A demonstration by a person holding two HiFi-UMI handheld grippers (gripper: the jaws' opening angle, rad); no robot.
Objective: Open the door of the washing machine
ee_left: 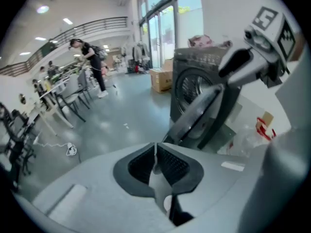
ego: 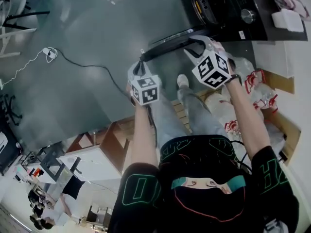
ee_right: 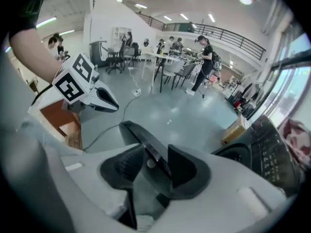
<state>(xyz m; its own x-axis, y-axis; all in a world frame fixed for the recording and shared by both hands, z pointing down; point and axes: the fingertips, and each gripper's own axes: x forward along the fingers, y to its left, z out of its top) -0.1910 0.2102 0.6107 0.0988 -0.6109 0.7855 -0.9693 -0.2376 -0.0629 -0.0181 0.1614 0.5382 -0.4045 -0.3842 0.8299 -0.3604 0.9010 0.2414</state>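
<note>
The dark washing machine [ego: 228,8] stands at the top right of the head view, and its round door [ego: 167,41] is swung out toward me. My right gripper [ego: 193,45] reaches the door's edge. In the right gripper view the door rim [ee_right: 141,140] runs between the jaws of the right gripper [ee_right: 158,161]; it lies against the right pad with a gap at the left pad. My left gripper [ego: 141,61] hangs left of the door, clear of it. In its own view the left gripper [ee_left: 155,161] is shut with nothing in it, and the machine [ee_left: 194,76] and door [ee_left: 194,115] lie ahead.
A black cable and white plug [ego: 48,53] lie on the grey floor at left. Plastic bags [ego: 257,89] and a cardboard box sit right of my legs. A wooden cabinet [ego: 107,140] stands behind my left arm. A person [ee_left: 92,67], tables and chairs are far off.
</note>
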